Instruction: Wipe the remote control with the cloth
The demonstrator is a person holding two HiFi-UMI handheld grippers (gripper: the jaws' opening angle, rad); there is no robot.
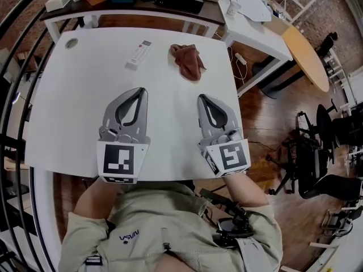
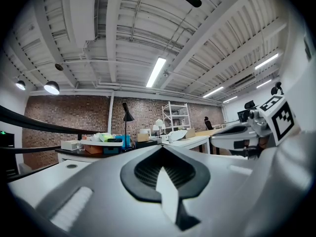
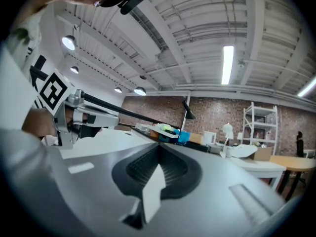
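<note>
Head view first: both tools hover over the near half of the white table [image 1: 74, 106], side by side. The left gripper [image 1: 141, 90] and the right gripper [image 1: 201, 97] each have their jaws pressed together, with nothing caught between them. Only this view shows the task's things. The remote control [image 1: 139, 54] is a pale slim bar lying at a slant toward the far edge. Near it on the right, not touching it, sits the crumpled reddish-brown cloth [image 1: 188, 60]. Both lie well ahead of the grippers, and neither is touched. In the left gripper view, the closed grey jaws fill the lower frame and block the tabletop, so remote and cloth can't be seen. What shows is the room: a brick wall [image 2: 69, 117], a ceiling strip light [image 2: 156, 71], a black desk lamp [image 2: 127, 113] and a white shelf rack [image 2: 175, 115]. The other gripper's marker cube sits at far right. The right gripper view mirrors that, with its own jaws meeting at the tip and the left gripper off to its left.
</note>
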